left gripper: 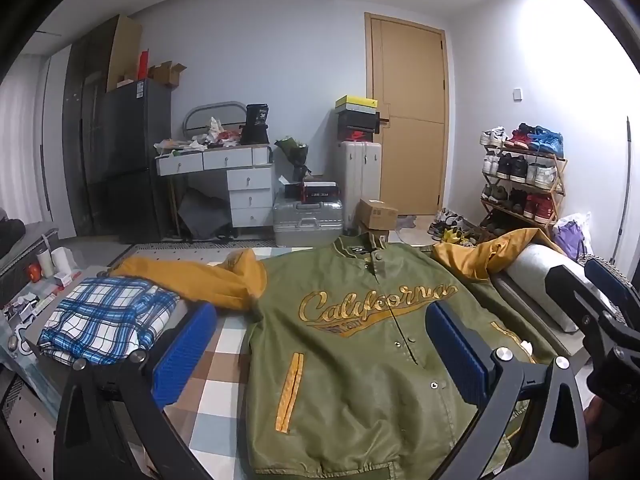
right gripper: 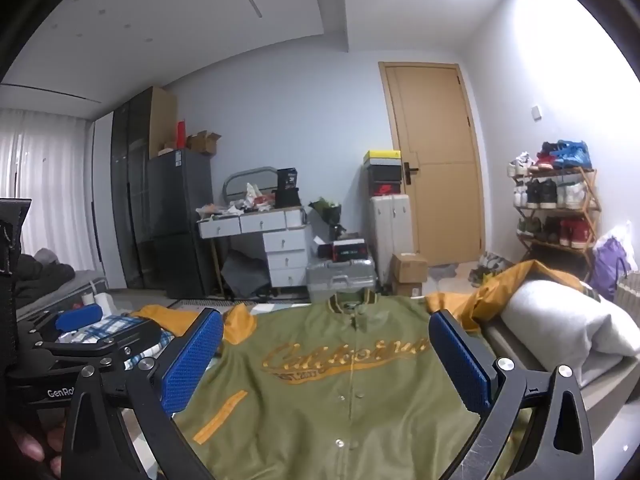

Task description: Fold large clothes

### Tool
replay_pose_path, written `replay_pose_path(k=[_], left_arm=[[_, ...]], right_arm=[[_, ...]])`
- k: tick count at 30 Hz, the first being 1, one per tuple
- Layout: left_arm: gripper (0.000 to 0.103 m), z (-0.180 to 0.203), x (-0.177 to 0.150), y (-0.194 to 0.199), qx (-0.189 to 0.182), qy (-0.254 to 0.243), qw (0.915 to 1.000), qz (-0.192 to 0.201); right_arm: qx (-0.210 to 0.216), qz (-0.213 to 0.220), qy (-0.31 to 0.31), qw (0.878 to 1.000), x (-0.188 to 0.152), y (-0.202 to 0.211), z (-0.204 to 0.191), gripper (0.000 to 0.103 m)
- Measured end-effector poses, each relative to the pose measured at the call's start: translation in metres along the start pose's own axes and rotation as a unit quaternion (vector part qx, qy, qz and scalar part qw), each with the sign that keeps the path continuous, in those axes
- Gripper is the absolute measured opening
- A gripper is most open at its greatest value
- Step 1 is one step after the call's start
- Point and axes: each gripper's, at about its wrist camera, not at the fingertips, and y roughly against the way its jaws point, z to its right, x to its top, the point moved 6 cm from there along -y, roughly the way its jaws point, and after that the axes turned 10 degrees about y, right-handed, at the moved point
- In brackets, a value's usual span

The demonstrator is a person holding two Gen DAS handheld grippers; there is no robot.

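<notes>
The green California jacket [left gripper: 360, 344] lies flat, front up, on the checked cloth [left gripper: 216, 392], with its yellow sleeves [left gripper: 208, 276] spread out to the sides. The left gripper [left gripper: 316, 356] and right gripper [right gripper: 326, 364] hang above it, jaws wide open and holding nothing. The jacket looks slippery, so it may slide or bunch up. One sleeve rests on the grey roll [right gripper: 560, 320] and could drag or fall, and the folded plaid shirt [left gripper: 104, 316] nearby could get bumped.

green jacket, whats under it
The green jacket lies flat, front up, on a checked cover that shows at its left edge. Whatever sits beneath the jacket's body is hidden.
</notes>
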Motion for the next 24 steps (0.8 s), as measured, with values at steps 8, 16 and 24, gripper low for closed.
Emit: replay_pose_path(k=[8,16,24], left_arm=[[0.102,-0.0041,-0.0013,-0.0004,0.004,0.003,1.0000,-0.004],[0.102,-0.0059,-0.0014,0.0003,0.006,0.005,1.0000,-0.003],[0.102,-0.0067,-0.0016,-0.0001,0.008,0.004,1.0000,-0.003]], right_arm=[[0.004,-0.001,0.002,1.000,0.0001,-0.0016,-0.0046,0.103],[0.006,0.001,0.007,1.000,0.0023,-0.0005,-0.0060,0.103],[0.010,0.000,0.009,1.000,0.0038,-0.0010,-0.0089,0.103]])
